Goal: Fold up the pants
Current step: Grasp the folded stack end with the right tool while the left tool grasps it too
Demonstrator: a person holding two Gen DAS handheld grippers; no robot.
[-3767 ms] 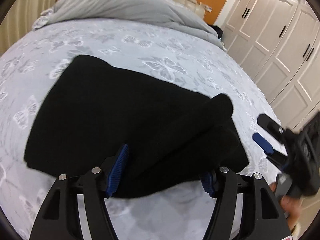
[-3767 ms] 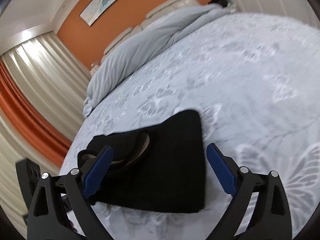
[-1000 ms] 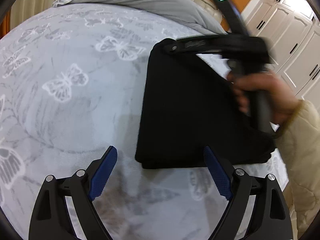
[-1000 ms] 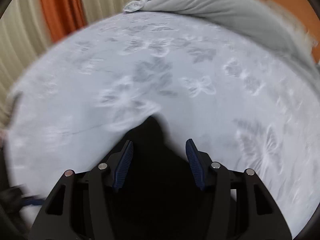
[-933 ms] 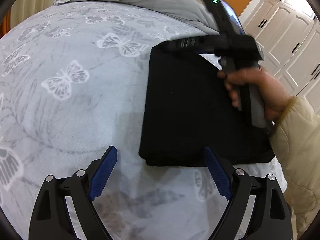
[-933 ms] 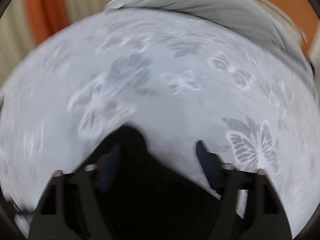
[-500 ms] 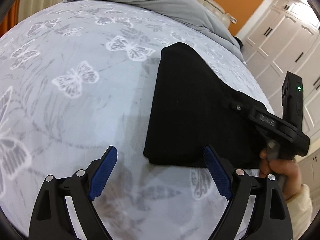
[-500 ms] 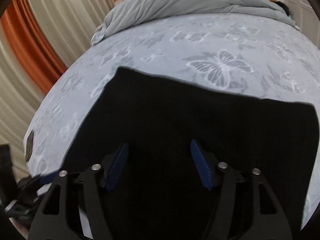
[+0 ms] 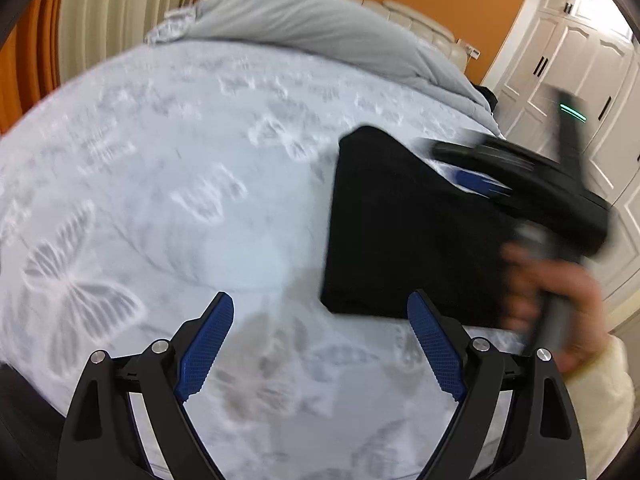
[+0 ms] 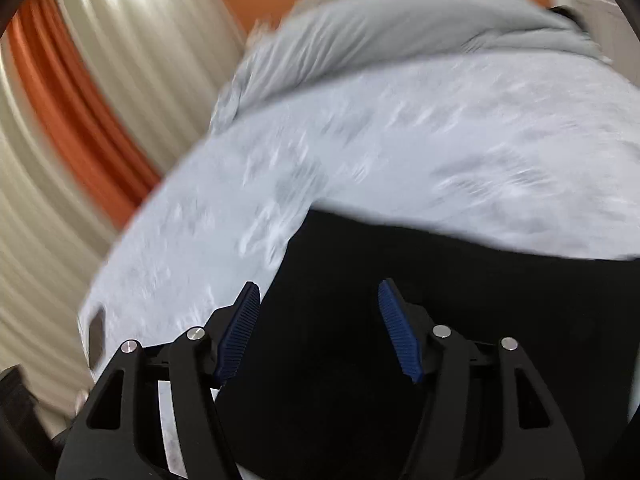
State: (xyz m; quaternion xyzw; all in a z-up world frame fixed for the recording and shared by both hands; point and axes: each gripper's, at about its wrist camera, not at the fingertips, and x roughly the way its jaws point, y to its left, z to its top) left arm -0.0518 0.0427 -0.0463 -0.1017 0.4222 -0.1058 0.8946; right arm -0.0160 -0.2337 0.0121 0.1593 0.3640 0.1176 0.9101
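The black pants (image 9: 400, 232) lie folded in a flat block on the bed, right of centre in the left wrist view. My left gripper (image 9: 320, 324) is open and empty, above the sheet just left of the pants' near edge. My right gripper (image 9: 480, 184) shows blurred over the pants' right side, held by a hand (image 9: 552, 292). In the right wrist view the right gripper (image 10: 318, 312) is open and empty, above the pants (image 10: 440, 320).
The bed has a pale sheet (image 9: 160, 168) with butterfly print. A grey duvet (image 9: 312, 28) is bunched at the headboard. White wardrobe doors (image 9: 580, 80) stand to the right. Orange and cream curtains (image 10: 80, 120) hang on the left.
My right gripper has swung up over the pants' right side and both views are blurred with motion. The left gripper has drawn back and left. The pants lie unmoved.
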